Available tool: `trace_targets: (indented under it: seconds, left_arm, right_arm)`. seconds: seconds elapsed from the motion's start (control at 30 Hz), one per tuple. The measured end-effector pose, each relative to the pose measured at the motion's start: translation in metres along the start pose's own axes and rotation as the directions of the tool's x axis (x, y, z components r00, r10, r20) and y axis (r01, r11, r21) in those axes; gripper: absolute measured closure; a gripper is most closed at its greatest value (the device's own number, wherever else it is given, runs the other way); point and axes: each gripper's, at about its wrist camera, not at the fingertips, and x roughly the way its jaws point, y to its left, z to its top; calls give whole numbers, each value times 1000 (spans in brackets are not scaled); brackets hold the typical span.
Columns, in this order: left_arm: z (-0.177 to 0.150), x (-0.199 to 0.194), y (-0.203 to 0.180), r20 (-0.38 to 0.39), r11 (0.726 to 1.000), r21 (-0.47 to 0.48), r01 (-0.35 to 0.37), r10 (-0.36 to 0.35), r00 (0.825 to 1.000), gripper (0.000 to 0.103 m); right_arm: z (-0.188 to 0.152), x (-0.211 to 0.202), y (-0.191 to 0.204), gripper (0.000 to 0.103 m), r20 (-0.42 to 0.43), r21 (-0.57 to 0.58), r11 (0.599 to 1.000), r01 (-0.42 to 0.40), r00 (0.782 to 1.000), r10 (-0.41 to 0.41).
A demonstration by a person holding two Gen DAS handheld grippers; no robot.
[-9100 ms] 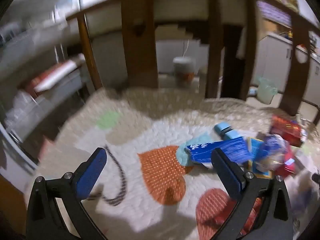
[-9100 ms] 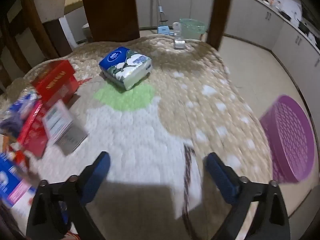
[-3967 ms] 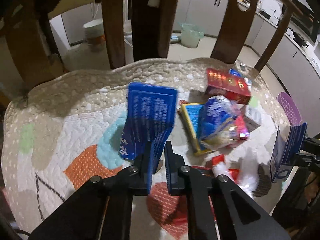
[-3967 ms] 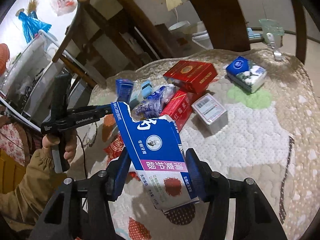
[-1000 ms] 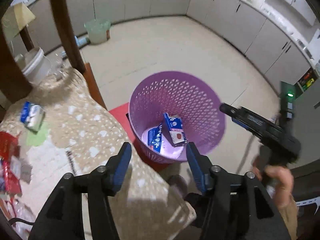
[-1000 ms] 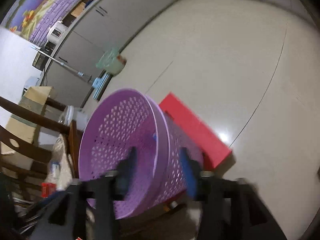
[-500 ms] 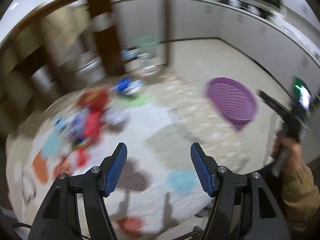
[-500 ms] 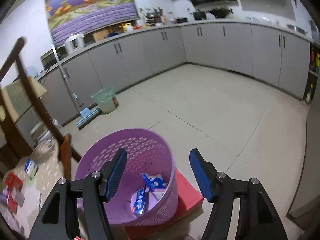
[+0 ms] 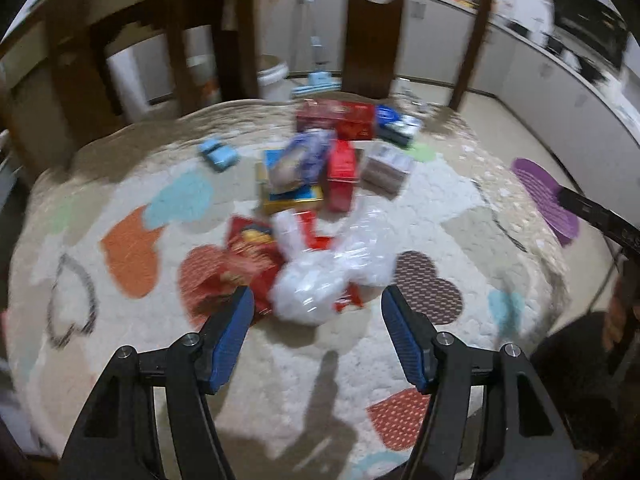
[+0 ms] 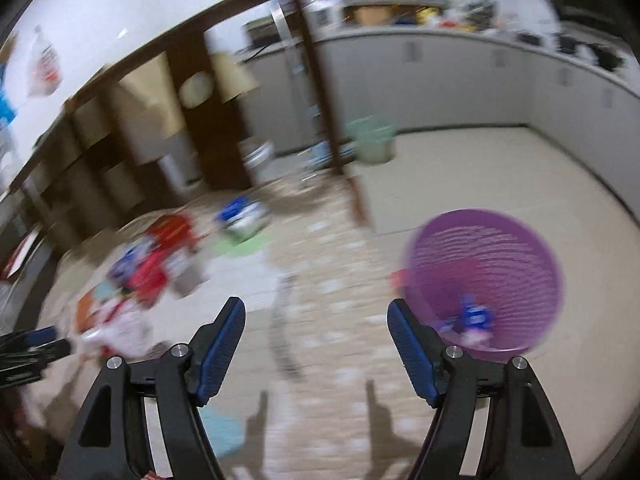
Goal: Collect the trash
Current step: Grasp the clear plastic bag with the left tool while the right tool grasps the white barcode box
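Note:
My left gripper (image 9: 318, 312) is open and empty, just short of a crumpled clear plastic bag (image 9: 332, 268) on the quilted table cover (image 9: 132, 344). A red snack wrapper (image 9: 244, 256) lies beside the bag. Behind them are red boxes (image 9: 342, 176), a blue-and-yellow pack (image 9: 292, 196) and a blue tissue pack (image 9: 396, 124). My right gripper (image 10: 316, 328) is open and empty above the table edge. The purple mesh bin (image 10: 484, 276) stands on the floor to its right, with blue cartons (image 10: 472, 316) inside. The trash pile (image 10: 140, 272) is blurred at left.
Dark wooden chair backs (image 9: 372, 28) stand behind the table. A green bucket (image 10: 372, 140) and white cabinets (image 10: 500, 80) line the far floor. The bin's rim (image 9: 544, 196) shows at the right edge of the left wrist view, behind the other gripper's handle (image 9: 596, 216).
Both grippers swung back from the bin toward the table. The left one has come down close over the plastic bag. The right one now faces the table edge with the bin to its right.

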Motion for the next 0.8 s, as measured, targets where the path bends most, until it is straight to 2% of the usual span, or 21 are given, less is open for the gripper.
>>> trace_targets:
  seconds: [0.1,0.2,0.23,0.27,0.3,0.33,0.43,0.57,0.67,0.8]
  left_arm:
    - [7,17,-14,-2,994,108,16,-16,1000,38]
    - [15,40,-22,-38,987,162,21,-15,999,38]
    - [16,45,-23,-49,985,170,17,-9,999,42]
    - [16,49,-25,-57,984,180,9,1,998,64]
    - [15,51,-26,-63,983,181,7,4,998,76]
    - [13,52,-24,-71,986,167,16,-4,997,80]
    - [7,45,-8,-53,996,63,66,-62,997,82]
    - [-2,14,20,-5,992,-58,114,-114,993,85]
    - [-9,-10,29,37,990,-80,118,-116,993,85]
    - [-12,-27,36,61,987,-102,121,-115,992,85]
  right_arm:
    - [0,14,24,25,-63,-31,997,-72,996,70]
    - [5,28,43,25,-115,-56,992,-112,988,105]
    - [4,29,49,25,-124,-65,991,-117,986,108]
    - [7,34,55,25,-136,-74,990,-120,985,109]
    - [11,39,59,25,-146,-80,989,-123,983,110]
    - [15,44,64,25,-157,-84,988,-131,981,116]
    - [27,68,80,25,-201,-97,983,-157,970,135]
    - [37,106,114,25,-257,-208,964,-163,961,107]
    - [40,136,137,25,-273,-330,934,-137,961,45]
    - [42,170,150,25,-279,-400,911,-103,960,-14]
